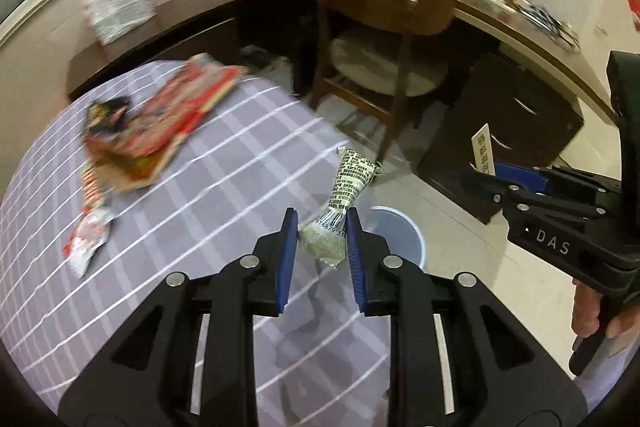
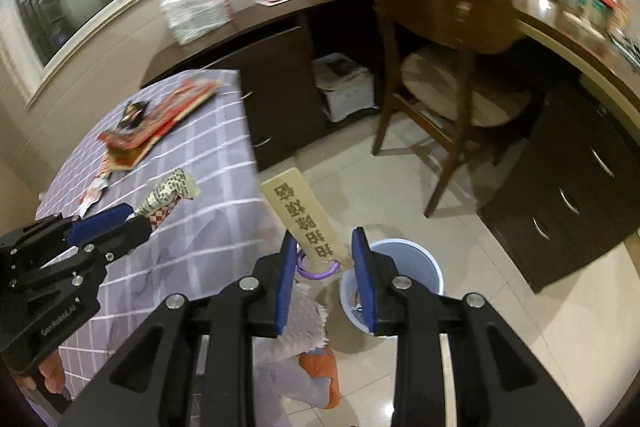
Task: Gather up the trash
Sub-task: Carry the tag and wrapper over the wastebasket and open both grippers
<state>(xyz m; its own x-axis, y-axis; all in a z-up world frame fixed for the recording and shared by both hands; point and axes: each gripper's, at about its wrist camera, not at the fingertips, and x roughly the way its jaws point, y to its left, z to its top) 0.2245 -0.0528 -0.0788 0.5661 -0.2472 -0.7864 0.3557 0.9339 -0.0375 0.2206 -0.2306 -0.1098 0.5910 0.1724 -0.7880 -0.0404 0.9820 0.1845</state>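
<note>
My left gripper (image 1: 321,218) is shut on a crumpled pale wrapper (image 1: 350,179) printed with a barcode. It holds the wrapper by its lower end, over the edge of the table with the checked cloth (image 1: 208,195). In the right wrist view my right gripper (image 2: 323,239) is shut across a flat wooden tag (image 2: 302,215) bearing printed characters and a purple ring (image 2: 316,273). A pale blue bin (image 2: 416,259) stands on the floor just below and beyond both grippers. The right gripper (image 1: 478,177) shows at the right of the left wrist view. At the left of the right wrist view are the left gripper (image 2: 134,213) and its wrapper (image 2: 170,189).
Red snack packets (image 1: 160,123) and a small red-and-white wrapper (image 1: 86,241) lie on the cloth. A wooden chair (image 2: 448,27) stands at a dark desk with drawers (image 2: 572,195). A white plastic bag (image 1: 118,3) rests on the desk. An orange slipper (image 2: 320,367) is beside the bin.
</note>
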